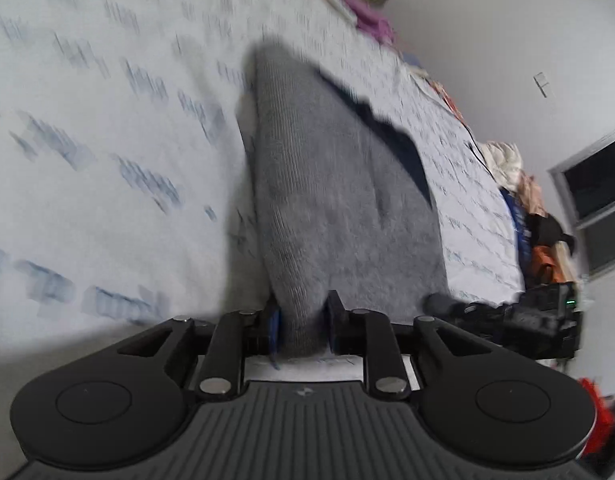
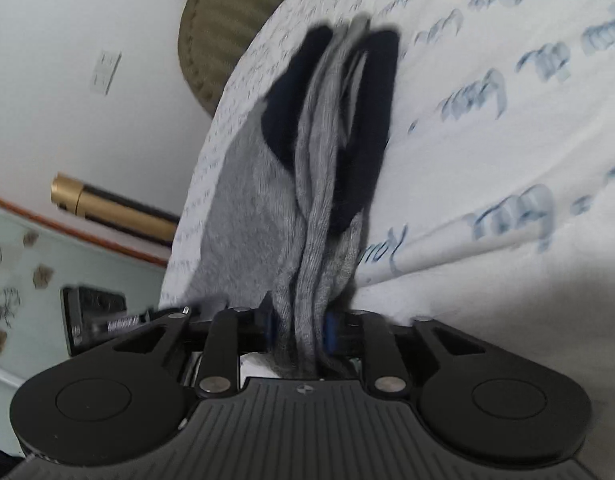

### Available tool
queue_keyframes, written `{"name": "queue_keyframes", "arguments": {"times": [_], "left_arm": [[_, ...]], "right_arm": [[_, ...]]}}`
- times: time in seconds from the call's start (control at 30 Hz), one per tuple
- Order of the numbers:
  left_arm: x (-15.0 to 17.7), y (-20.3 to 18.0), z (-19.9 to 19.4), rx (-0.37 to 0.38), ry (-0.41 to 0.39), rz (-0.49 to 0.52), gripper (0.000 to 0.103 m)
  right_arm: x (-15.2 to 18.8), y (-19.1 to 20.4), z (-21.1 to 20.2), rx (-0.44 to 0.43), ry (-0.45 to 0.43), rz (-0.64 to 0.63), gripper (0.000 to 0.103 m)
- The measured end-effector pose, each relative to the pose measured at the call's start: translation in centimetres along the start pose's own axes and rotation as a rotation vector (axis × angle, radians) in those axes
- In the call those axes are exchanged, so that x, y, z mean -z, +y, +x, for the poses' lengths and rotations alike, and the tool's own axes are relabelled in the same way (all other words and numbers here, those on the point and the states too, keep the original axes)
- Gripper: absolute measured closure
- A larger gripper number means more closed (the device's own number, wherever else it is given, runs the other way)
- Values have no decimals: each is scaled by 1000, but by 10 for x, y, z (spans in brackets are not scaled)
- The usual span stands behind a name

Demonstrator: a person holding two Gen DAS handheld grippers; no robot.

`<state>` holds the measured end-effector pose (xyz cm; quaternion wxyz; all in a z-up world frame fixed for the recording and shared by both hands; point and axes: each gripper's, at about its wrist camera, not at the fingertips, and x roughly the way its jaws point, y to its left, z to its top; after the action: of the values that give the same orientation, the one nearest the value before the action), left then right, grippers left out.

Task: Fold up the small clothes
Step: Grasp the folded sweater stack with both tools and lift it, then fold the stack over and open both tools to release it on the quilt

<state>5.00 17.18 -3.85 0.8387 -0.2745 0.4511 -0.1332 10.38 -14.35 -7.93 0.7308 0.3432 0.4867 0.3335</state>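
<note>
Both tools grip the same garment: our left tool [image 1: 303, 330] pinches one end of the grey sock [image 1: 331, 184], and our right tool [image 2: 299, 332] clamps a bunched end of grey sock [image 2: 319, 208] fabric with dark navy patches, several layers squeezed between its fingers. We hold the sock stretched just above the bed sheet [image 1: 107, 160], white with blue script, far from the pile of clothes [image 1: 519, 184] at the bed's right edge. We judge this as the folding step, with the ends gathered. Next we need to lay the sock flat on the sheet, keeping the layers aligned, before we let go.
</note>
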Motion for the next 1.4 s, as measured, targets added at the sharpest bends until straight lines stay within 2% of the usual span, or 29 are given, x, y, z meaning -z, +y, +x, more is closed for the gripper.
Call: {"name": "queue_keyframes", "arguments": {"times": [0.07, 0.1, 0.13, 0.2, 0.23, 0.27, 0.33, 0.37, 0.47, 0.5, 0.53, 0.57, 0.63, 0.73, 0.8, 0.9, 0.93, 1.0, 1.1, 1.13, 1.17, 1.23, 1.33, 1.4], "left_arm": [[-5, -20, -28, -119, -145, 118, 78], [-8, -33, -36, -185, -228, 172, 67], [-10, -47, -38, -243, -306, 208, 48], [-10, -73, -26, -293, -432, 288, 23], [-6, -85, -12, -312, -471, 339, 23], [-4, -97, 8, -349, -475, 390, 23], [-2, -115, 47, -418, -429, 463, 23], [-2, -119, 64, -423, -395, 487, 23], [2, -108, 101, -446, -292, 482, 23], [5, -102, 103, -434, -315, 480, 23], [8, -99, 102, -427, -329, 483, 23], [8, -98, 102, -421, -328, 477, 23], [9, -99, 102, -420, -326, 478, 22], [8, -100, 103, -422, -326, 481, 22], [6, -100, 104, -421, -326, 478, 22], [10, -100, 104, -423, -340, 485, 22], [11, -101, 105, -425, -345, 488, 22], [13, -102, 106, -433, -351, 496, 22], [13, -102, 105, -430, -348, 499, 22], [14, -102, 104, -428, -348, 506, 22], [15, -102, 103, -427, -350, 516, 22], [17, -101, 94, -420, -353, 523, 22], [27, -97, 59, -410, -401, 494, 22], [36, -88, 35, -367, -431, 445, 22]], "right_arm": [[-8, 9, -22, 57, -85, -36, 65], [-13, 16, -32, 89, -136, -67, 65], [-19, 27, -40, 122, -196, -107, 64], [-34, 51, -41, 148, -295, -176, 62], [-42, 61, -34, 138, -322, -200, 55], [-49, 71, -23, 125, -333, -219, 48], [-65, 85, 5, 104, -316, -244, 44], [-72, 89, 22, 113, -291, -252, 43], [-86, 90, 63, 237, -254, -302, 45], [-90, 83, 72, 296, -239, -313, 48], [-91, 72, 79, 336, -216, -311, 57], [-88, 63, 78, 327, -231, -319, 61], [-83, 59, 78, 309, -242, -314, 63], [-78, 65, 81, 334, -231, -378, 63], [-80, 70, 79, 344, -223, -371, 63], [-76, 90, 68, 394, -269, -358, 58], [-73, 98, 65, 391, -292, -382, 59], [-61, 116, 62, 353, -312, -450, 54], [-57, 121, 73, 332, -258, -469, 50], [-59, 113, 82, 350, -218, -443, 52], [-63, 99, 90, 370, -173, -409, 64], [-60, 83, 88, 357, -208, -427, 79], [-70, 81, 61, 283, -202, -277, 76], [-75, 86, 35, 237, -278, -259, 59]]}}
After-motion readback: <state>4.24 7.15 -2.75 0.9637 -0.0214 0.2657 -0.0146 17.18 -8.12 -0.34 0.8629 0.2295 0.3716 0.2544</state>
